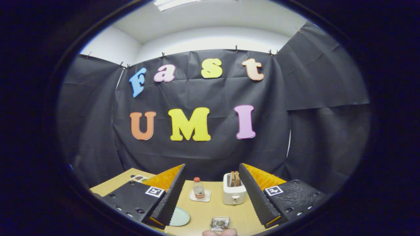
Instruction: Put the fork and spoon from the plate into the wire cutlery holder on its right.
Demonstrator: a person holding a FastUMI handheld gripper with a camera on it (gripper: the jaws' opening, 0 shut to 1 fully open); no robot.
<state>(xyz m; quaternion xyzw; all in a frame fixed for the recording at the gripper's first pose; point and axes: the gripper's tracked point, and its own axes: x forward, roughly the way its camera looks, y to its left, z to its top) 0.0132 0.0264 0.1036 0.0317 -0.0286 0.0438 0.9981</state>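
My gripper [212,170] is held high above the wooden table [213,209], its two fingers [170,196] spread wide apart with nothing between them. Beside the left finger lies a pale green plate [181,217], partly hidden by that finger; no fork or spoon can be made out on it. To the plate's right, between the fingers and close below, sits a small wire holder [220,223] with something metallic inside.
A small bottle [198,189] stands on a white coaster beyond the plate. A white toaster [233,190] with toast slices stands by the right finger. A person's fingertips [219,232] show just under the holder. Black cloth walls close the booth behind the table.
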